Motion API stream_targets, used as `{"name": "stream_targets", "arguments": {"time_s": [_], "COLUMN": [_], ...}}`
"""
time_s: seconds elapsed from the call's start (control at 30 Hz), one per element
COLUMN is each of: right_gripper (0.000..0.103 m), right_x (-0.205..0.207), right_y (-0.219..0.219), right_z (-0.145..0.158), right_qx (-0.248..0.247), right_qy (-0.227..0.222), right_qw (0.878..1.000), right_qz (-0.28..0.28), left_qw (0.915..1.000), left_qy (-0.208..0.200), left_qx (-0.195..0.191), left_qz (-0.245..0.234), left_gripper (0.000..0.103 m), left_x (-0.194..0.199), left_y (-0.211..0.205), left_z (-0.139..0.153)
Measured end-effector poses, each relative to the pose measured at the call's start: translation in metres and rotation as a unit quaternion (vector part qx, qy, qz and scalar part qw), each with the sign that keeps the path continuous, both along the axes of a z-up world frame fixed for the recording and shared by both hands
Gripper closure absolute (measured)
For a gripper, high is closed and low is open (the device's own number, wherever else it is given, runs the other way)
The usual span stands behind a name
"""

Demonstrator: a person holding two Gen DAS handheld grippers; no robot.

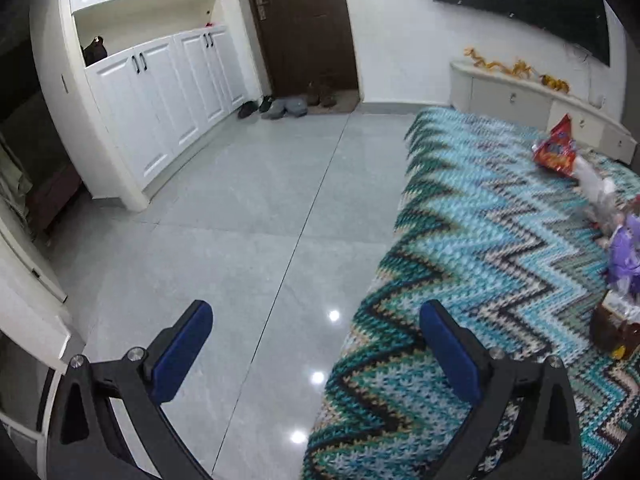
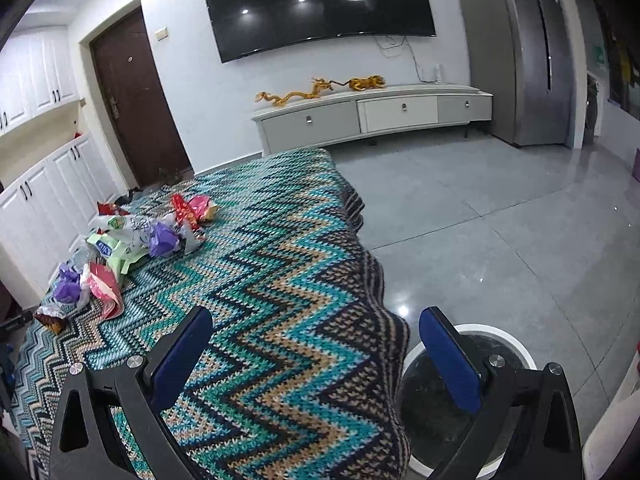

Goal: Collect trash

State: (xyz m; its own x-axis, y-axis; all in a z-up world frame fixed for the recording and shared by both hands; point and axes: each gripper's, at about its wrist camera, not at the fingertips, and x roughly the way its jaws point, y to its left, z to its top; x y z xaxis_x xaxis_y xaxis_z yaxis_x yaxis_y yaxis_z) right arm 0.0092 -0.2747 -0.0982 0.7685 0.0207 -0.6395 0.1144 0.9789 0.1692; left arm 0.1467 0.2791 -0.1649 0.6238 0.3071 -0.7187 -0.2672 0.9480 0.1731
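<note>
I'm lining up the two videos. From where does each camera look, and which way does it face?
Left wrist: sits on the left gripper, facing the brown door and white cupboards; open blue fingers show.
Right wrist: sits on the right gripper, facing the television and low cabinet, bin below; open fingers show.
Shared: zigzag cloth, wrappers, door, television.
</note>
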Motion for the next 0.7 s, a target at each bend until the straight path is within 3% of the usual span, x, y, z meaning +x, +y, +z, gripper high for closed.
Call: {"name": "stream_targets", "arguments": {"time_s": [0.13,0.37,0.57,0.7], "right_gripper": [0.0,0.0,0.0,0.0], "right_x": [0.002,0.003,0.003,-0.009], "right_y": [0.012,0.007,-0.007,-0.008], "right_z": [0.004,0.004,0.006,0.011], "right_qx": [-0.029,-0.013,0.009,-0.005], "right_qy": [-0.003,-0.007,-0.011,-0.02], "right_qw": [0.999,0.999,0.999,1.0], "right_qz": [0.027,0.049,0.042,0.019], "left_qw": [0.9995,0.9953,0.9962,0.9907], "left_qy": [-0.001,0.005,-0.009,-0.077], "left_qx": [-0.013,-0.029,0.037,0.099], "left_qz": [0.03,0.093,0.079,0.052], "left_gripper": [0.0,0.0,0.0,0.0], "left_x": [-0.024,-0.064,-0.077,-0.09], "left_y": [0.007,0.019,-0.007,-0.056], "left_z": [0.001,0.005,0.032,0.081]}}
